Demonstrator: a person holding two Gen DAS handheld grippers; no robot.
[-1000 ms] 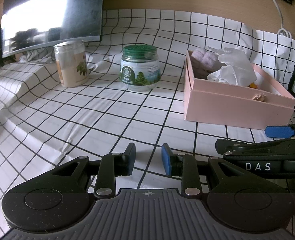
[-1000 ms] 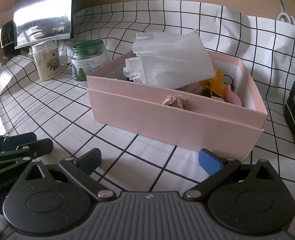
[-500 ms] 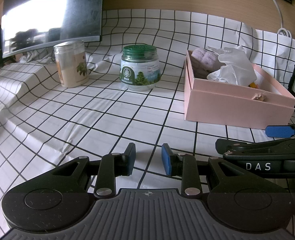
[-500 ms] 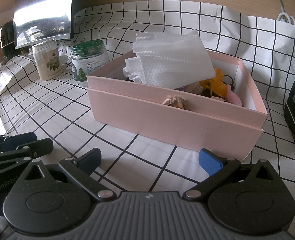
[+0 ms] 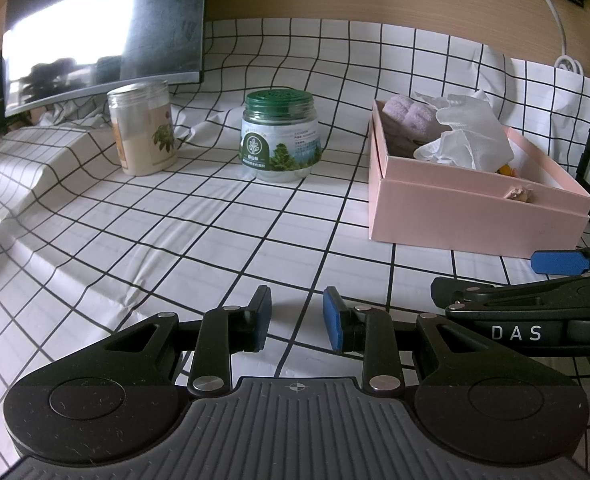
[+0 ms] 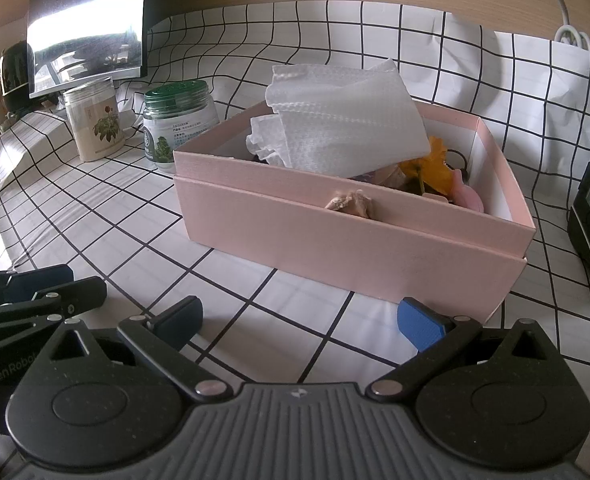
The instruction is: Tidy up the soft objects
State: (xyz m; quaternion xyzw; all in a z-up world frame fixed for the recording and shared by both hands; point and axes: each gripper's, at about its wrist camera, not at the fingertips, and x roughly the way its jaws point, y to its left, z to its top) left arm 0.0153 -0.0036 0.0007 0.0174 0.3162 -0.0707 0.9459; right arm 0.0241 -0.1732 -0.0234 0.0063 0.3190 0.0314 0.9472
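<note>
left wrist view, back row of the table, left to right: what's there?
Monitor → beige jar → green-lid jar → pink box, with a purple plush at its left end and white tissue to the plush's right.

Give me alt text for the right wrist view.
An open pink box on a checked cloth holds a white tissue and small soft items. The right gripper sits open and empty before it, two jars behind.
</note>
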